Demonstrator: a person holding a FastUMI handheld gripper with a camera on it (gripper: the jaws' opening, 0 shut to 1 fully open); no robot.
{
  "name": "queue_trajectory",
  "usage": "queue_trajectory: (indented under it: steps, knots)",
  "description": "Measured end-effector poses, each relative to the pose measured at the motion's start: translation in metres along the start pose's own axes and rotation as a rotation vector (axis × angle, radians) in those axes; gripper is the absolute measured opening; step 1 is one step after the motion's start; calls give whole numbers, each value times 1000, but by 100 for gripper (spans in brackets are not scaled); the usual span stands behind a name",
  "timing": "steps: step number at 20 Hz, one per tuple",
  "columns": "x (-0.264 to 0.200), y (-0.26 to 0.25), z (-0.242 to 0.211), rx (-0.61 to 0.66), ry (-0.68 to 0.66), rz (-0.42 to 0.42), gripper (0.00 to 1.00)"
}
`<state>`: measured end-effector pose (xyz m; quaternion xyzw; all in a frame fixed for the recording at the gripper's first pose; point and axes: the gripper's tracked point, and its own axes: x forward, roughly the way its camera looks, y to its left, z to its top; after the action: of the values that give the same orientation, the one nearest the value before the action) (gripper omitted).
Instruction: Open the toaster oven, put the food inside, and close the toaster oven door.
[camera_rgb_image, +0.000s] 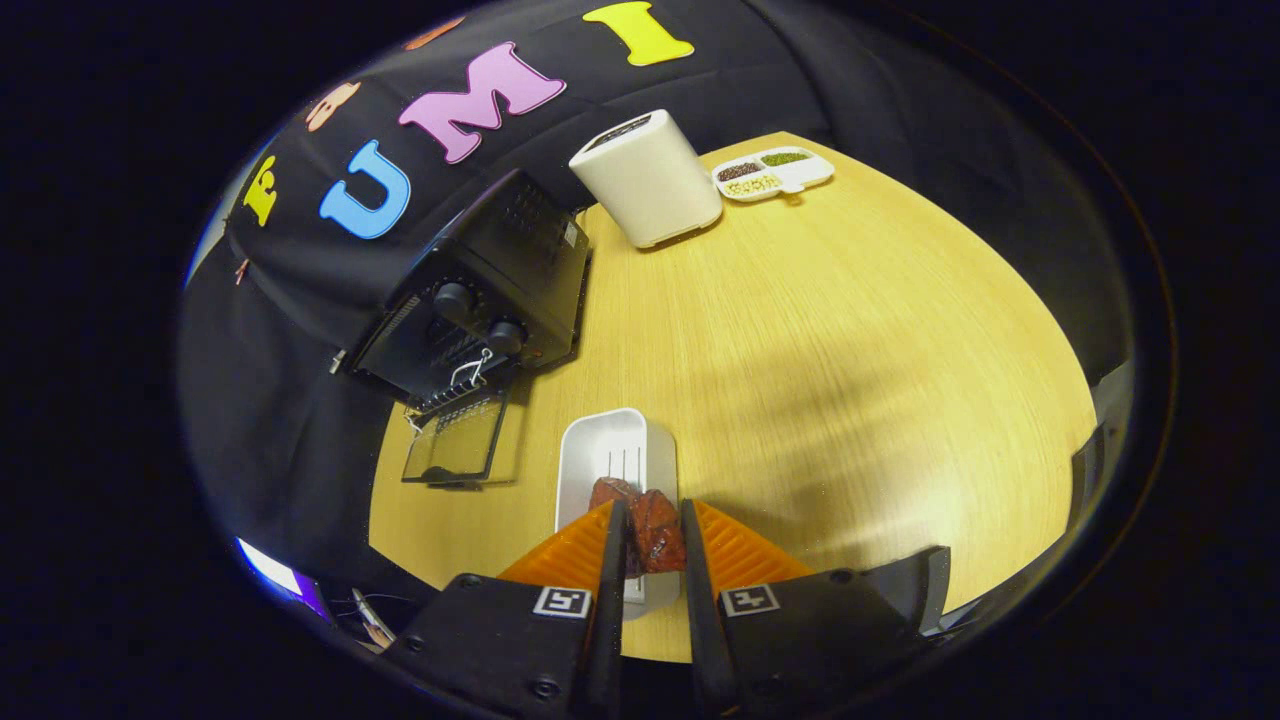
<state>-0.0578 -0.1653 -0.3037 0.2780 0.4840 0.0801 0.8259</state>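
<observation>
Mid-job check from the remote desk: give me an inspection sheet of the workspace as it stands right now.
Surface: wooden table, bare across its middle.
Job's things: black toaster oven at the table's edge by the wall, its glass door folded down open; reddish food piece over the white tray just ahead of the fingers.
Clutter: white box-shaped appliance and a divided dish of beans at the far side.
Grippers: gripper shut on the food piece, both fingers pressing on it.
Cables: thin wires low beside the gripper body, off the table.
Surroundings: black cloth wall behind the oven.
</observation>
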Motion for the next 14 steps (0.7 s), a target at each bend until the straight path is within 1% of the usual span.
queue_trajectory:
  steps: [2,3,6,7,11,14]
  knots:
    - [3,8,-1,62,17,35,24]
    - [2,6,2,70,20,29,17]
    - [-3,9,6,-8,5,21,15]
    - [-8,12,9,-28,2,18,14]
    - [-33,33,29,-93,-63,0,14]
    - [-52,73,36,-72,-127,21,14]
